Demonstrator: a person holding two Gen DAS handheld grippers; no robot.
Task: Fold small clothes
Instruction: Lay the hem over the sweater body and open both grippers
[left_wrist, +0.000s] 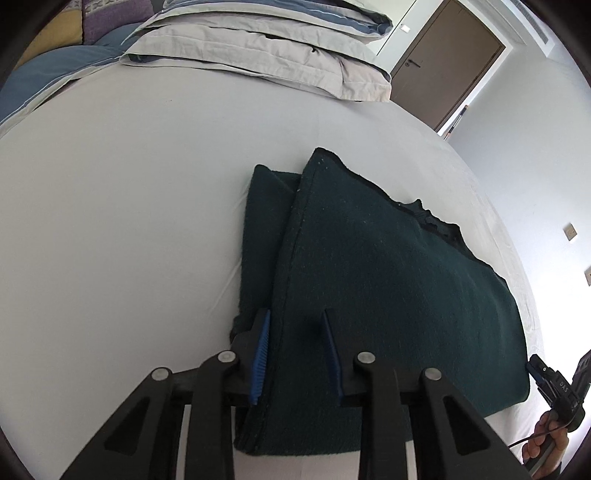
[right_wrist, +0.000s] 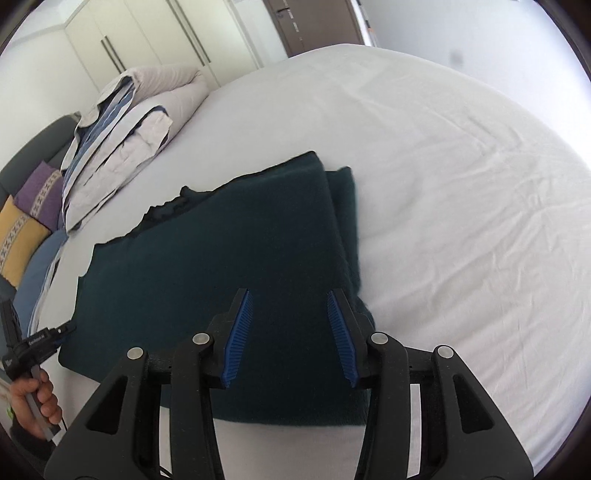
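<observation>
1. The dark teal fleece-like garment (left_wrist: 388, 280) lies on the white bed sheet (left_wrist: 129, 221), near the edge where the person stands. It looks already folded at least once: one broad panel lies over a narrower strip that shows along one side, and the outline is roughly a rectangle.

2. I judge the folding well along but not finished. The far edge is ragged and bunched, with a darker trim or collar poking out, and the top panel does not sit square on the layer beneath. Another fold or a tidy-up seems left.

3. The left gripper (left_wrist: 295, 350) hovers over the near side of the cloth, its jaws apart, one blue ribbed pad (left_wrist: 260, 358) just beside the stitched edge of the top panel. Nothing is clamped between them.

4. The right gripper (right_wrist: 290, 336) sits over the opposite near corner, jaws also apart, with only cloth seen below. I cannot tell whether either tool touches the fabric.

5. The garment's surface is matte and napped, flecked with pale lint, thick enough to hold soft rounded fold edges. The sheet is smooth cotton-like cloth with fine creases.

6. At the head of the bed lie grey and blue folded bedding (right_wrist: 125, 140) and purple and yellow patterned cushions (right_wrist: 26, 218).
</observation>
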